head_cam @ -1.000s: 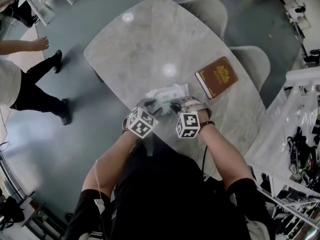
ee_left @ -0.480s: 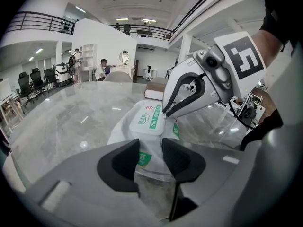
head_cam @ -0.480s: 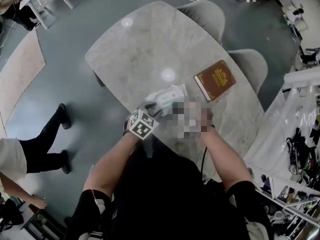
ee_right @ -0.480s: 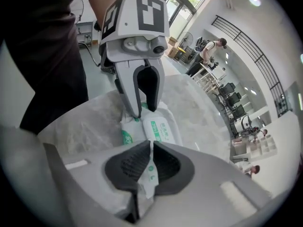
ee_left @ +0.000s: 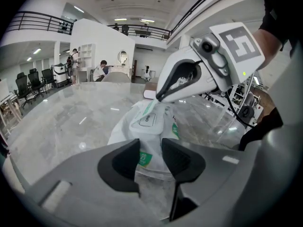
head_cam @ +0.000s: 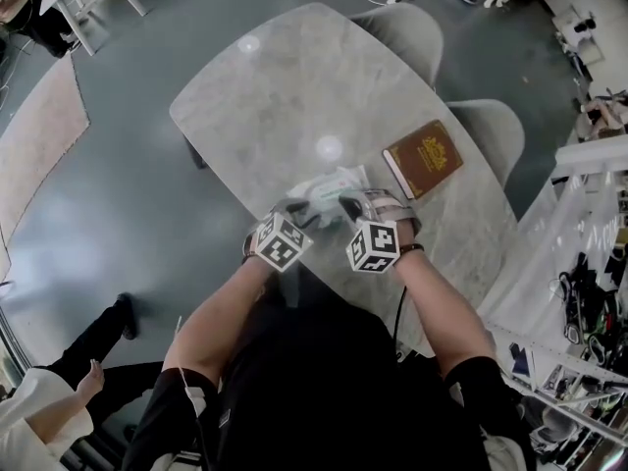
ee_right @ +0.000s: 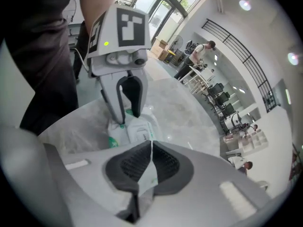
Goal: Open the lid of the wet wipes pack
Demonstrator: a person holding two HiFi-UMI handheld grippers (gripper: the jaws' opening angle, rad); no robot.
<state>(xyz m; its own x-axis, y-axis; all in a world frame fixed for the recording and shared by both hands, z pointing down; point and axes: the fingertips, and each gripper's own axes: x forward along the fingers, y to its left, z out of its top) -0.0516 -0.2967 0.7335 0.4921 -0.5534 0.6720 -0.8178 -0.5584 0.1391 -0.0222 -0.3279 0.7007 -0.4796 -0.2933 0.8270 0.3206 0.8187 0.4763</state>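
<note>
The white wet wipes pack (head_cam: 326, 186) with green print lies on the marble table (head_cam: 285, 86) close to the near edge. My left gripper (head_cam: 297, 214) has the pack's near end (ee_left: 150, 126) between its jaws, pads against its sides. The pack's rectangular lid (ee_left: 147, 119) faces up just beyond those jaws. My right gripper (head_cam: 345, 207) comes in from the other end, and its jaws (ee_right: 150, 162) are closing on a thin white and green flap (ee_right: 149, 175) of the pack, pinched between the pads. Its fingertips (ee_left: 158, 97) sit above the lid's far end.
A brown book (head_cam: 424, 155) lies on the table to the right of the pack. Two grey chairs (head_cam: 407, 23) (head_cam: 496, 126) stand at the table's far right side. A person (head_cam: 59, 410) stands at the lower left. Cluttered racks (head_cam: 589, 302) are on the right.
My right gripper has closed onto the flap and lifted slightly. The left gripper has stayed put on the pack. The bystander walked from the left side to the lower left.
</note>
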